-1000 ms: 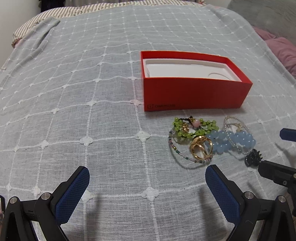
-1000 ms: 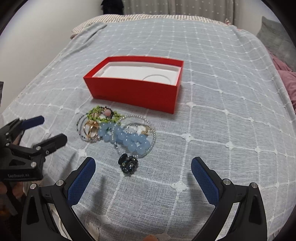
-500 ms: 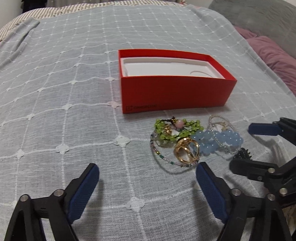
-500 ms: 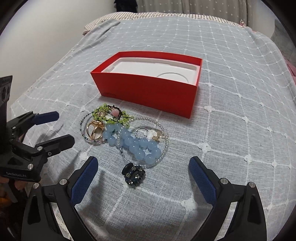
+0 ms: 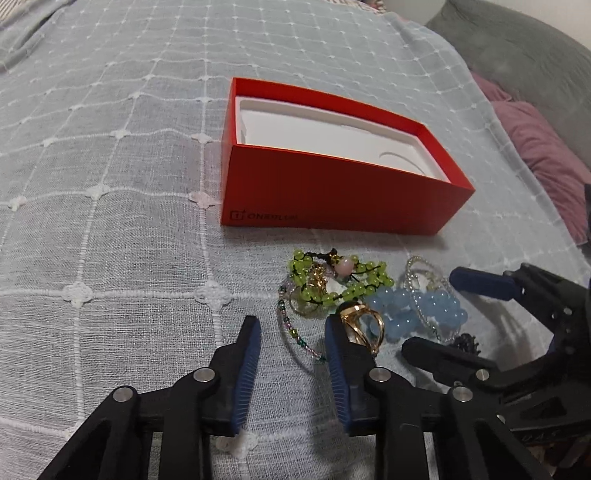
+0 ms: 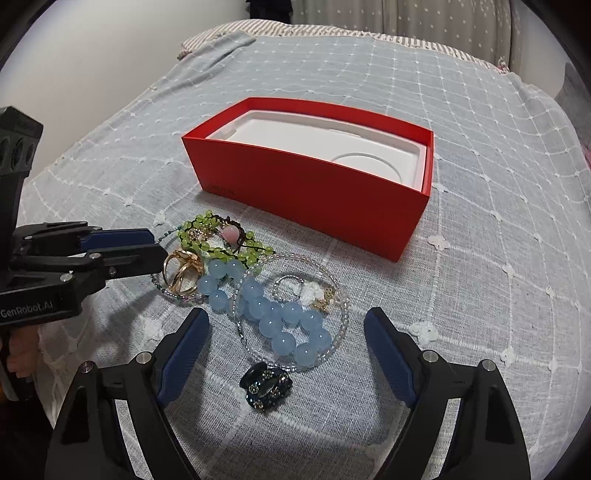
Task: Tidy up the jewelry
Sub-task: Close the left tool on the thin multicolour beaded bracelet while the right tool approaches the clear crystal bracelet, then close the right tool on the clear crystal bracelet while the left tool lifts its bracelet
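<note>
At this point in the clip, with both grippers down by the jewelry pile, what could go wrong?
1. The gold ring lies tangled with the green bead bracelet and a thin beaded strand; the left gripper, whose jaws have just been closing with only the strand between them, may drag neighbours along.
2. The right gripper, just narrowing but open, straddles the blue bead bracelet and black hair clip; it might catch both.

Grey checked bedspread (image 6: 480, 184) (white stitching), white wall (image 6: 110, 55), curtain (image 6: 406, 14) behind.
</note>
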`<move>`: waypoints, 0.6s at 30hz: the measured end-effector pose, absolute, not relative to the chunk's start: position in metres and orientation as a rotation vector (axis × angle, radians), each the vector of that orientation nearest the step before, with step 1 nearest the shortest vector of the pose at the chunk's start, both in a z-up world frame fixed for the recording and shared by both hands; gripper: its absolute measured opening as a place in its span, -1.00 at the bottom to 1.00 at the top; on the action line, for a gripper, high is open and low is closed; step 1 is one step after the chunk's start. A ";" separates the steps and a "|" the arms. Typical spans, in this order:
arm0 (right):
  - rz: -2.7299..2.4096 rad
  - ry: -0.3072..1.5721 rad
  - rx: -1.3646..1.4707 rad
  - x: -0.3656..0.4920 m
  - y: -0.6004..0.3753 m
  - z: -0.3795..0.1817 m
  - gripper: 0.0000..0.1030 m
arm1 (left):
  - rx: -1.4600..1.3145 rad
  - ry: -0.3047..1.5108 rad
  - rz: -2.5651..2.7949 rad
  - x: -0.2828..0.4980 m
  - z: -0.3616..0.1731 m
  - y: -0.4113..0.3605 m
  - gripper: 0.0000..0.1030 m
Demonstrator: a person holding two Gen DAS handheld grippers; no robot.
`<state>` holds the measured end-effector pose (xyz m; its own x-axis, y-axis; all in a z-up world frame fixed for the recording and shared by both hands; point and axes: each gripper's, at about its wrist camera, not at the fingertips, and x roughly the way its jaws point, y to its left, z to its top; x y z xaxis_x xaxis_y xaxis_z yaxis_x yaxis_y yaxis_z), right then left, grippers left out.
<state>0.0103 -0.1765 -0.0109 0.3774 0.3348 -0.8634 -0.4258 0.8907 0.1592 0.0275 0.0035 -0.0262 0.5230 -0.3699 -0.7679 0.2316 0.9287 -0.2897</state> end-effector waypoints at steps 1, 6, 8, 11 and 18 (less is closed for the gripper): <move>0.487 1.078 -0.095 0.011 -0.176 -0.011 0.68 | -0.160 0.964 -0.350 0.029 -0.028 0.002 -0.59; 0.486 1.069 -0.090 0.013 -0.177 -0.011 0.53 | -0.143 0.977 -0.299 0.034 -0.030 -0.001 -0.91; 0.486 1.066 -0.089 0.014 -0.178 -0.011 0.44 | -0.139 0.975 -0.286 0.035 -0.029 -0.002 -0.95; 0.493 1.060 -0.090 0.013 -0.179 -0.010 0.26 | -0.138 0.966 -0.277 0.033 -0.025 0.001 -0.98; 0.500 1.050 -0.079 0.013 -0.182 -0.005 -0.02 | -0.143 0.897 -0.268 0.026 -0.005 0.011 -1.00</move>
<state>0.0129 -0.1821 -0.0055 0.3967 0.3574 -0.8455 -0.4316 0.8855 0.1718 0.0261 0.0111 -0.0050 0.5932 -0.2896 -0.7512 0.1704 0.9571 -0.2345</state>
